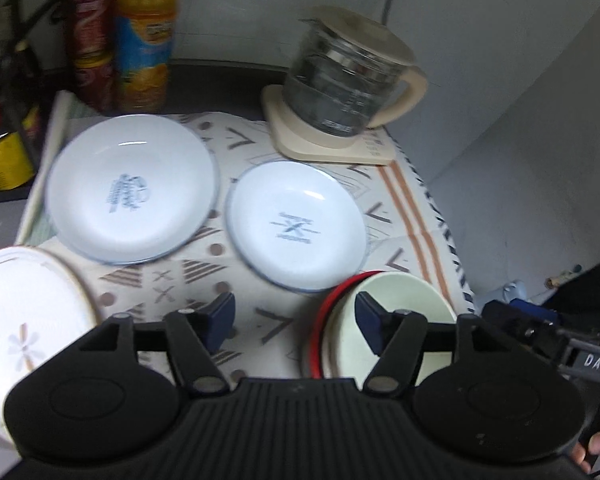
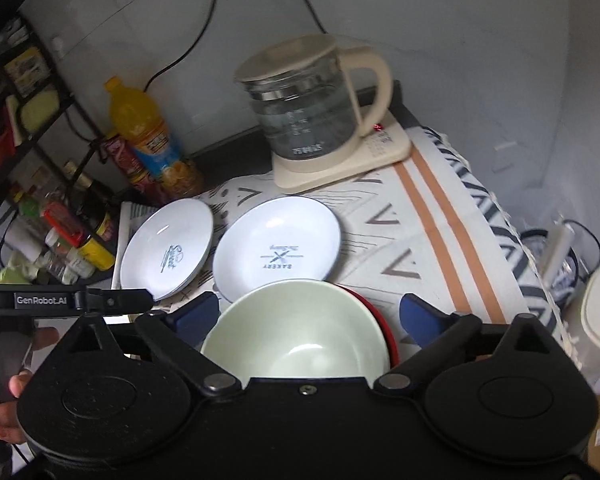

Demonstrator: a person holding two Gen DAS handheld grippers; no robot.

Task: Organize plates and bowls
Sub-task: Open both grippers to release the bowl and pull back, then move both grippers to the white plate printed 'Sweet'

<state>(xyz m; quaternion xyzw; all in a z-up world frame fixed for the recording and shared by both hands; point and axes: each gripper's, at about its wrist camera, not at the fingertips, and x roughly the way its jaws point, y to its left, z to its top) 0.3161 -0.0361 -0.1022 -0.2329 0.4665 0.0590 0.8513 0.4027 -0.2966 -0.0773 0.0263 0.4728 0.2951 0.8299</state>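
Observation:
Two white plates with blue print lie side by side on the patterned cloth: one marked "Sweet" (image 1: 132, 188) (image 2: 168, 252) on the left, one marked "Bakery" (image 1: 296, 224) (image 2: 276, 248) to its right. In front of them a pale green bowl (image 1: 404, 296) (image 2: 296, 340) sits nested in a red-rimmed bowl (image 1: 326, 320) (image 2: 386, 316). My right gripper (image 2: 308, 314) hangs over this stack, open, its blue pads on either side and apart from the rims. My left gripper (image 1: 296, 320) is open above the cloth, its right pad over the stack's left edge. A flower-patterned white dish (image 1: 28, 320) lies at the near left.
A glass kettle (image 1: 348, 80) (image 2: 312, 104) on its cream base stands at the cloth's back right. An orange drink bottle (image 1: 144, 36) (image 2: 148, 132) and cans stand back left beside a cluttered black rack (image 2: 40, 184). The cloth's right edge (image 2: 512, 240) drops off to appliances below.

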